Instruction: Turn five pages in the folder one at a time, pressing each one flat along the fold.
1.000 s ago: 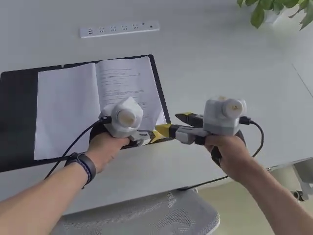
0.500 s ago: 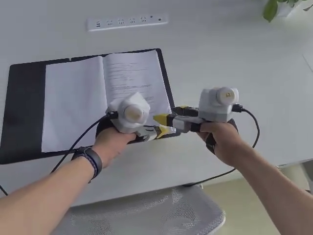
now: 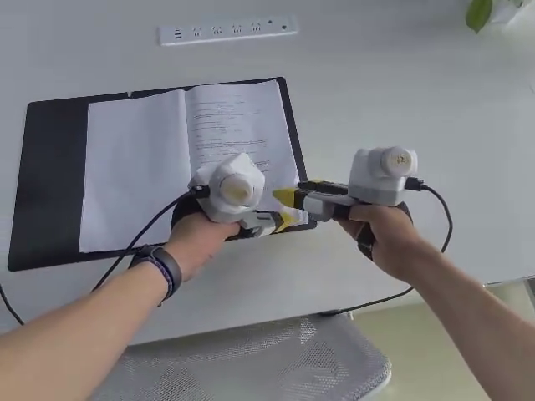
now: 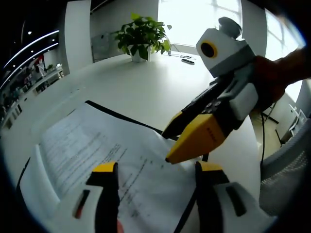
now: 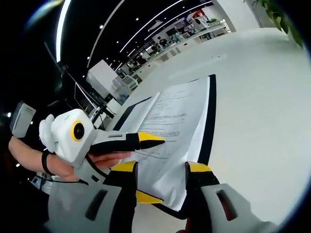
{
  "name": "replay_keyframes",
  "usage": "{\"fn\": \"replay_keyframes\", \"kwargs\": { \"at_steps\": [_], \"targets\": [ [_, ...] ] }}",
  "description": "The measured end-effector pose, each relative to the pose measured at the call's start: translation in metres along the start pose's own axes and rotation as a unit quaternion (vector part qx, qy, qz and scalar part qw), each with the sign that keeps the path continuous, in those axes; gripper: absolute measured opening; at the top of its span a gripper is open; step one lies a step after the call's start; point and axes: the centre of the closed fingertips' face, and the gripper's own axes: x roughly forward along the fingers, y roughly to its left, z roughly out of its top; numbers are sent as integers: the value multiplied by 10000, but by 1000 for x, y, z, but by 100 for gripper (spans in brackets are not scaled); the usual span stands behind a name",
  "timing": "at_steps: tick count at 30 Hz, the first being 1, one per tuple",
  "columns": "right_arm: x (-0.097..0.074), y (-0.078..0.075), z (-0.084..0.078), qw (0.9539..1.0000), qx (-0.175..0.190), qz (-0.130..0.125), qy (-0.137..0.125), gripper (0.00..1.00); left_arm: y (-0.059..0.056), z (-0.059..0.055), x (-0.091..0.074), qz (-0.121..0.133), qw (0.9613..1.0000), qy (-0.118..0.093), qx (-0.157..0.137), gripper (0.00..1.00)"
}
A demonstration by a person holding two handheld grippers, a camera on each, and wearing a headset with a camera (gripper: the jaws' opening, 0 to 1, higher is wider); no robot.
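In the head view the folder (image 3: 50,192) lies open and flat on the white tabletop (image 3: 401,92), pages facing up; the top page (image 3: 242,125) on its right side has print on it; the left gripper (image 3: 280,222) and the right gripper (image 3: 289,196) are close together at that page's near right corner; a power strip (image 3: 227,29) lies well apart, behind the folder.

In the left gripper view its own fingers (image 4: 104,194) stand apart and hold nothing; the printed page lies between them and past them; the right gripper shows at the right, its yellow tip low over the page.

In the right gripper view its fingers (image 5: 197,179) are apart too, and empty; the page's corner sits in the gap; one finger of the left gripper is on the print or just over it, and it is hard to tell which.

The page looks thin, light and floppy; it would likely crease or tear if pinched hard or pulled fast; it may also cling to the page under it; the best place to hold it seems to be the loose outer corner, far from the fold (image 3: 185,150); the folder itself looks stiff and should stay put.
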Motion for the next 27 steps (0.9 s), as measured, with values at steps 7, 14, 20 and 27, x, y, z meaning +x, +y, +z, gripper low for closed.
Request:
{"fn": "replay_keyframes", "kwargs": {
  "at_steps": [7,14,20,27],
  "targets": [
    [3,-9,4,9979,591,67,-249,21,1,0,0,17,10000,-2,-39,63],
    [3,-8,6,9975,626,36,-321,8,2,1,-1,8,10000,18,-78,62],
    [3,-7,7,9976,614,61,-306,5,-1,2,-5,-75,9997,46,-208,64],
    [1,-6,7,9976,610,50,-334,1,-4,8,-17,-103,9997,-11,-239,67]
  ]
}}
